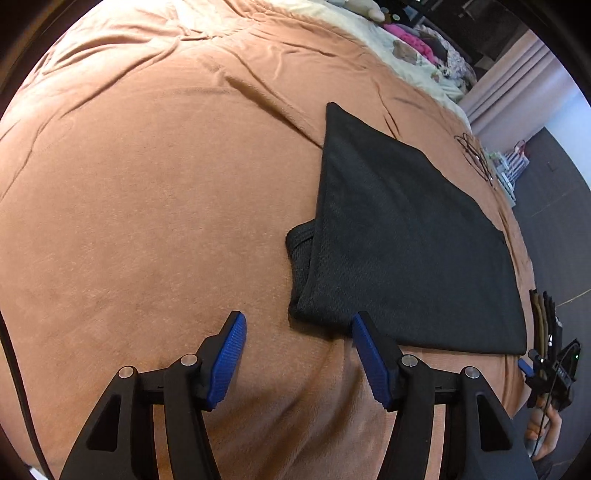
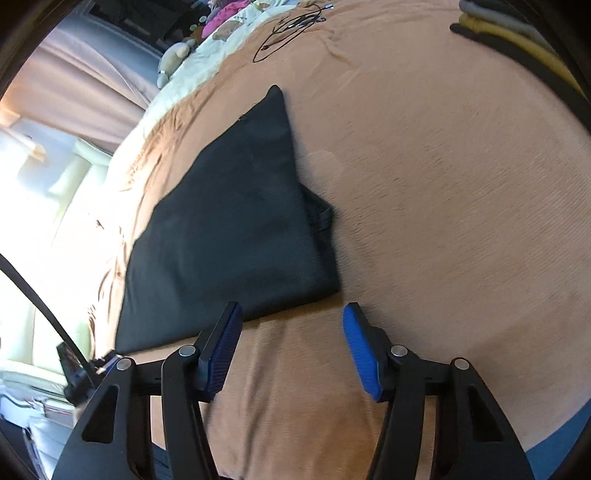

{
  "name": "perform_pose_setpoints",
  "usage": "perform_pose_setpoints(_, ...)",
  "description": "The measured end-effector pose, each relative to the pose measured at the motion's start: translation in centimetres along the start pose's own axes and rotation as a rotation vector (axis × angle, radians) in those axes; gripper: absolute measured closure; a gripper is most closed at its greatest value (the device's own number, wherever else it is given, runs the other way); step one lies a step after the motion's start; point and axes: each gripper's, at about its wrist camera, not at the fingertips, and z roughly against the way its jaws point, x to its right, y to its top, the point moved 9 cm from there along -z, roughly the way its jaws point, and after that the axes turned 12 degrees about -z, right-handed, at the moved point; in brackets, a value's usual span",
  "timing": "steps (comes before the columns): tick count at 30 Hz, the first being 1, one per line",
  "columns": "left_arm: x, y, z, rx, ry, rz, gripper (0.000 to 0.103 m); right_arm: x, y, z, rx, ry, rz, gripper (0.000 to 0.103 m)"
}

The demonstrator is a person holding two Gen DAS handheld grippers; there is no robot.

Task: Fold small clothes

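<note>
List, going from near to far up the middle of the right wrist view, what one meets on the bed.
Right gripper, open → bare brown blanket → folded black garment → black cable near the far edge.

**Black on tan**

The folded garment is plain black with a fine knit texture. The bed blanket is solid tan-orange. Both grippers' fingers carry ribbed blue pads on black frames.

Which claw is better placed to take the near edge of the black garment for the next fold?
Probably the left claw: one pad already meets the black garment at its near corner. The right claw hangs open over bare blanket.
</note>
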Motion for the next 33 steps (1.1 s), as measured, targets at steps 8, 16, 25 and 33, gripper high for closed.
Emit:
perform_pose_setpoints(8, 0.3, 0.4, -0.9, 0.016, -0.094, 0.088, 0.041, 1.0, 0.9, -2.5, 0.015, 0.071, -0.086, 0.060)
perform_pose_setpoints(16, 0.4, 0.1, -0.7, 0.023, -0.239, 0.242, 0.048, 1.5, 0.4, -3.0, 0.046, 0.109, -0.139, 0.073)
perform_pose_setpoints(25, -0.1, 0.7, -1.2, 0.073, -0.150, 0.251, 0.077, 1.4, -0.2, -3.2, 0.078, 0.110, -0.161, 0.087)
perform_pose_setpoints(33, -1.2, 0.8, -0.2, 0.100, -0.047, 0.200, 0.093, 0.9, -1.0, -2.5, 0.118, 0.065, -0.145, 0.100)
